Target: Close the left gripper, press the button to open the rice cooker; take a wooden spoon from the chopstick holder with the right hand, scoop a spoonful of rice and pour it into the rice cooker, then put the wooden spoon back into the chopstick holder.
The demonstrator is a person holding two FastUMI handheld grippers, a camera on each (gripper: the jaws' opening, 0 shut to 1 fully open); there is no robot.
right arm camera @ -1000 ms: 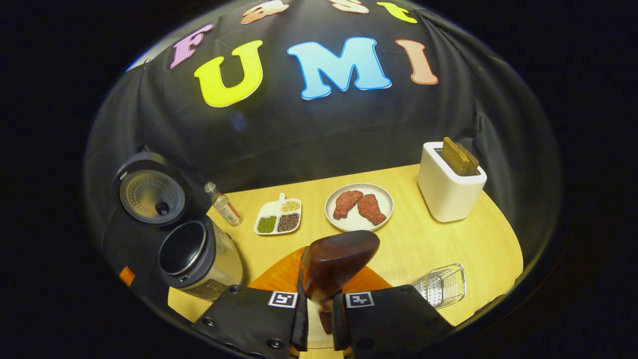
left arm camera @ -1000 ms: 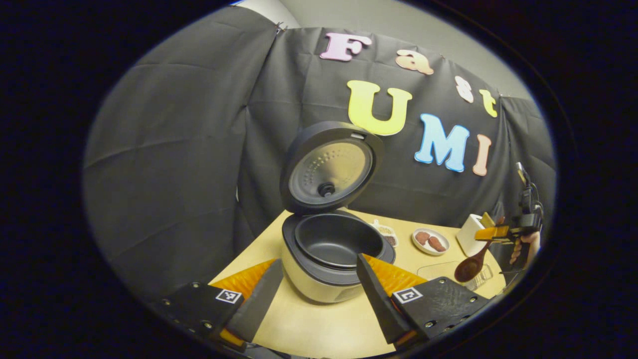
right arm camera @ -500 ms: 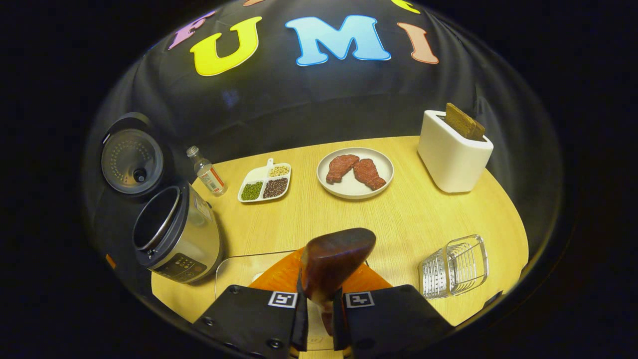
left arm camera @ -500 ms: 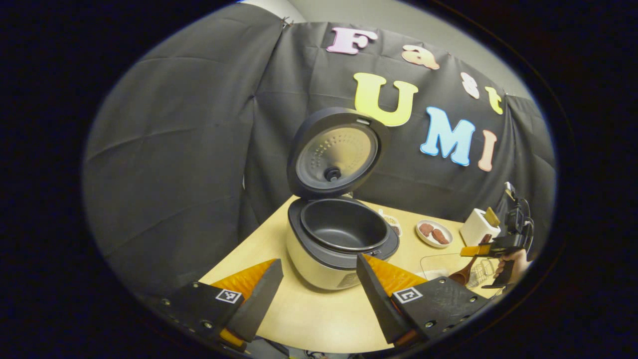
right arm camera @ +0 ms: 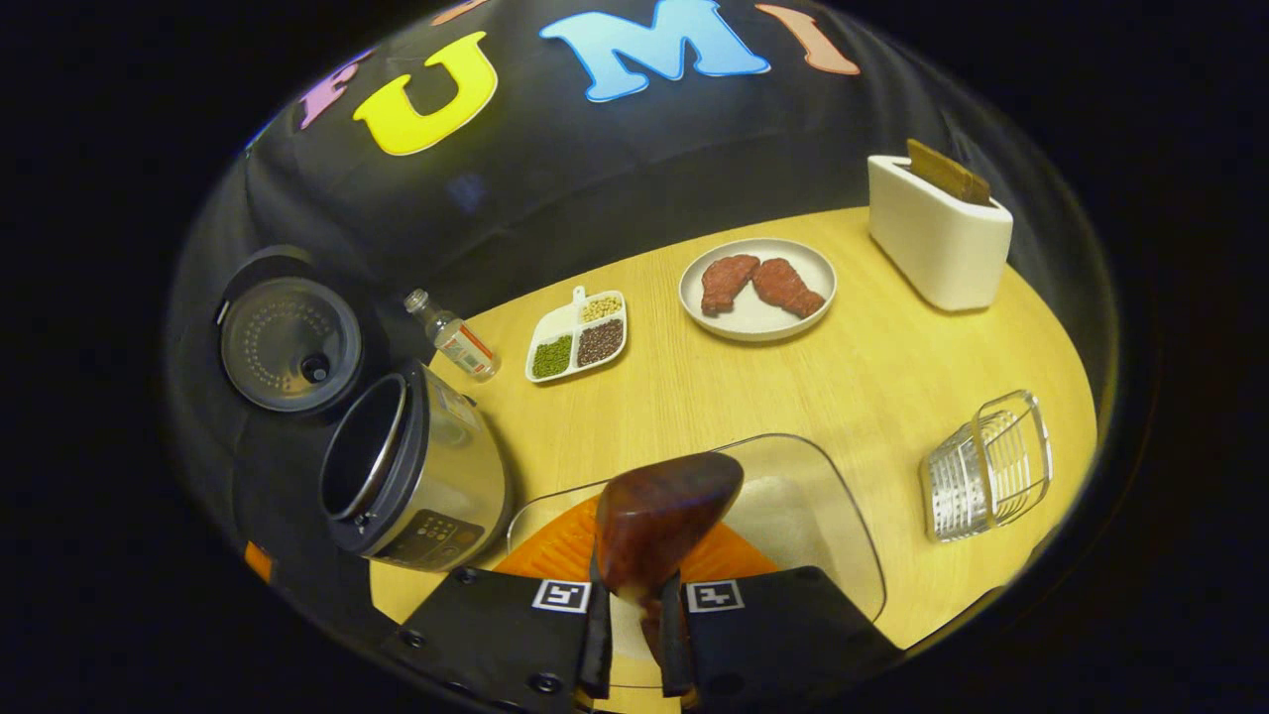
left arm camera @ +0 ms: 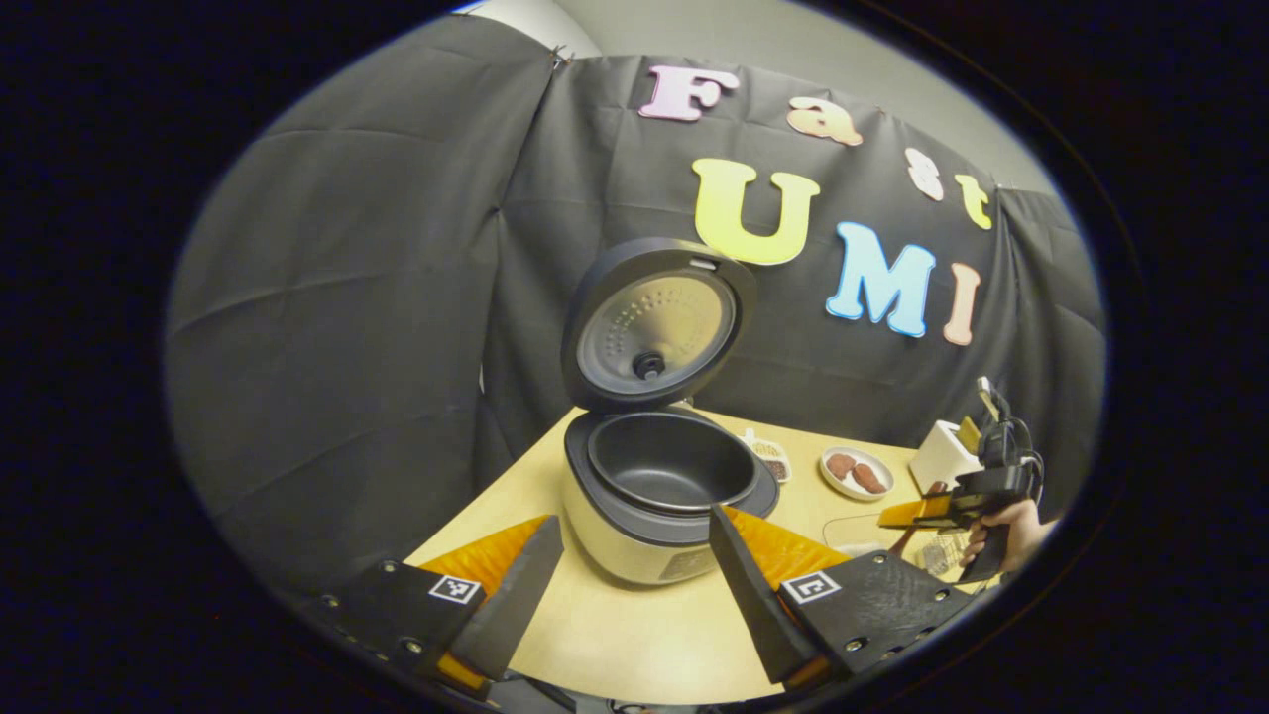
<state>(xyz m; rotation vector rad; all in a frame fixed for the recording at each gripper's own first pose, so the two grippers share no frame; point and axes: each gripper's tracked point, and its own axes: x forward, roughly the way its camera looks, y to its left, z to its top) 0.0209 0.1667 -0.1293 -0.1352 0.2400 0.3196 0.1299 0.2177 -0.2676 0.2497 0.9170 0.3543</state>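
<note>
The rice cooker (left arm camera: 654, 496) stands with its lid (left arm camera: 649, 327) swung up and its dark pot bare. My left gripper (left arm camera: 630, 585) is open in front of it, touching nothing. In the right gripper view the cooker (right arm camera: 416, 476) is at the left. My right gripper (right arm camera: 636, 625) is shut on the handle of the wooden spoon (right arm camera: 659, 516). The spoon's bowl hangs over a clear container (right arm camera: 823, 506) with whitish rice in it. The clear ribbed chopstick holder (right arm camera: 986, 466) stands to the right. Far right in the left gripper view, a hand (left arm camera: 1006, 526) holds the right gripper (left arm camera: 942, 513).
On the wooden table (right arm camera: 892, 367) behind the container are a plate with two meat pieces (right arm camera: 758, 288), a divided dish of beans (right arm camera: 577, 332), a small bottle (right arm camera: 451, 332) and a white toaster (right arm camera: 937, 233) holding toast. Black cloth walls off the back.
My right gripper has moved with the spoon over the clear container, which now shows nearly whole beneath it. The left gripper has shifted slightly and stays open.
</note>
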